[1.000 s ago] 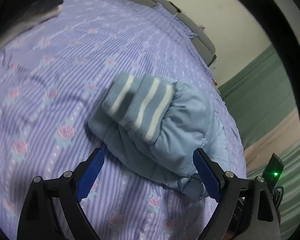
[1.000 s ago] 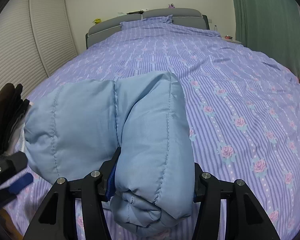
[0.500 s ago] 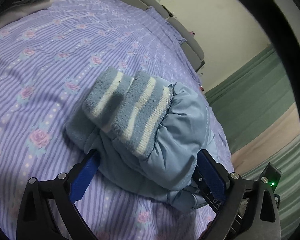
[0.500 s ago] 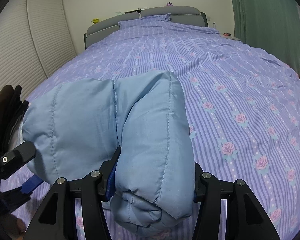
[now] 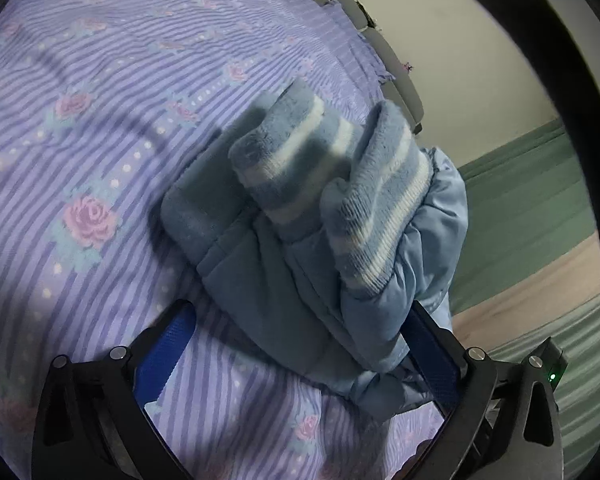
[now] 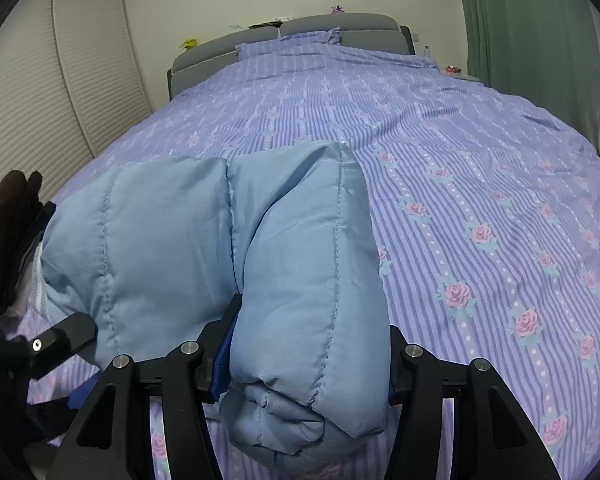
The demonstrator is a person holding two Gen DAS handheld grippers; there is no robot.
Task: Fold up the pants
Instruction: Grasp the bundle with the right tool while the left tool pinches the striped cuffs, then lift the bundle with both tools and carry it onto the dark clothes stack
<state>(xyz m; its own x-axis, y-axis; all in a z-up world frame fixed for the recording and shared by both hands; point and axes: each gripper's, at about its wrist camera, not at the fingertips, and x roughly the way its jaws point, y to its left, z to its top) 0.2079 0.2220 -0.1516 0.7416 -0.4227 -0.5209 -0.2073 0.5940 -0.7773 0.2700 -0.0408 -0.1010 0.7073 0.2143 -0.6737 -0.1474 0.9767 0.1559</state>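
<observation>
— Pants [image 6: 236, 264] first: where do we have them?

— On the bed [image 6: 480, 152], near its foot, already doubled into a thick padded bundle. We judge the main folds done; the striped fleece cuffs [image 5: 340, 184] stick up at one end, both of them side by side, so the legs lie together.

— And our right claw [image 6: 308, 356]?

— Clamped on the end of the bundle nearest it. Its jaws stand about half apart, with the rolled fabric squeezed between the pads, so we have a firm hold there.

— The left claw [image 5: 296, 344]?

— Its jaws are opening, very wide now. The lower part of the bundle sits between them, and the right-hand finger [image 5: 432, 344] lies against the fabric, but the other blue pad [image 5: 164, 352] is clear of it over the sheet. We would say it holds nothing.

— So what is left?

— By our reading, one last fold or just a tidy-up: the cuffs stand proud instead of lying flat, and the bundle is lumpy. Whether another fold is meant, we cannot tell.

— Counts?

— One pair of pants, two cuffs, two claws, one bed with one grey headboard [image 6: 300, 28]. At the left edge of the right view there is a dark pile of clothes [image 6: 8, 232]; how many pieces are in it, we cannot make out. Green curtains [image 6: 512, 20] hang at the far right.
</observation>
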